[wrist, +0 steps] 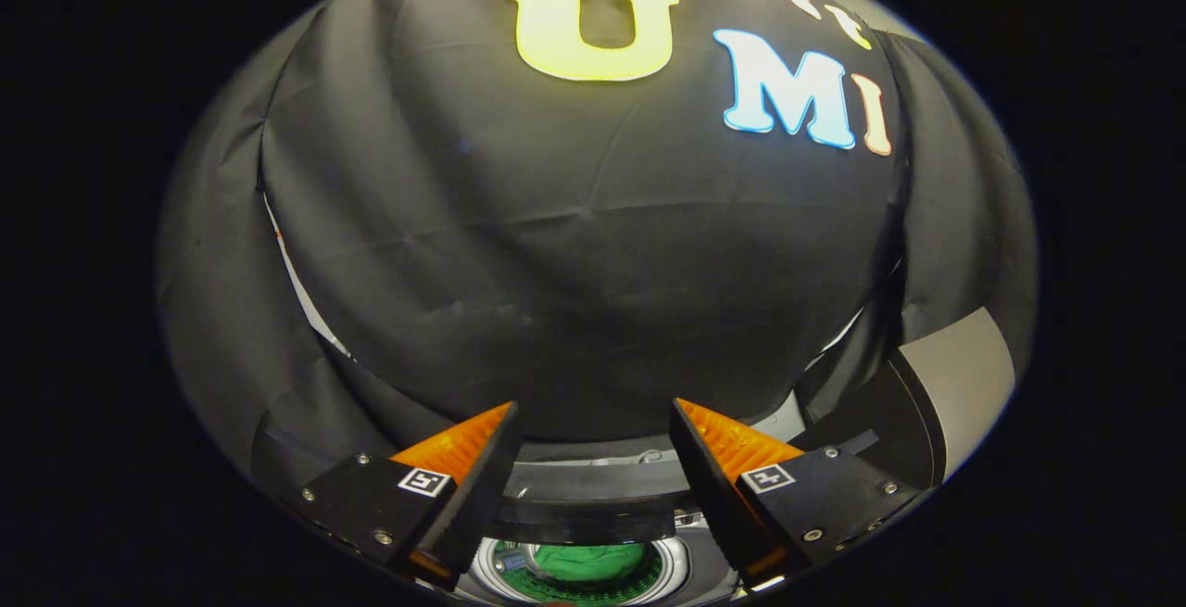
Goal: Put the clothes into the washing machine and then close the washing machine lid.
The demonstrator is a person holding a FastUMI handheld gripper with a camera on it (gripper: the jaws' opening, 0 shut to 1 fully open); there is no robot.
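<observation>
Clothes (589, 561), seen as a green bundle, are lying inside the round drum opening of the washing machine (593, 477), low between the fingers at about 6 o'clock. A dark curved part of the machine's top is seen just above the drum; whether it is the lid cannot be told. At 3 o'clock a grey raised panel (959, 375) is seen, possibly the open lid. The claw (593, 431) is held wide open above the machine, with nothing gripped. Loading is judged done and closing remains. The lid could be missed or let slam if the fingers are brought down off its edge.
</observation>
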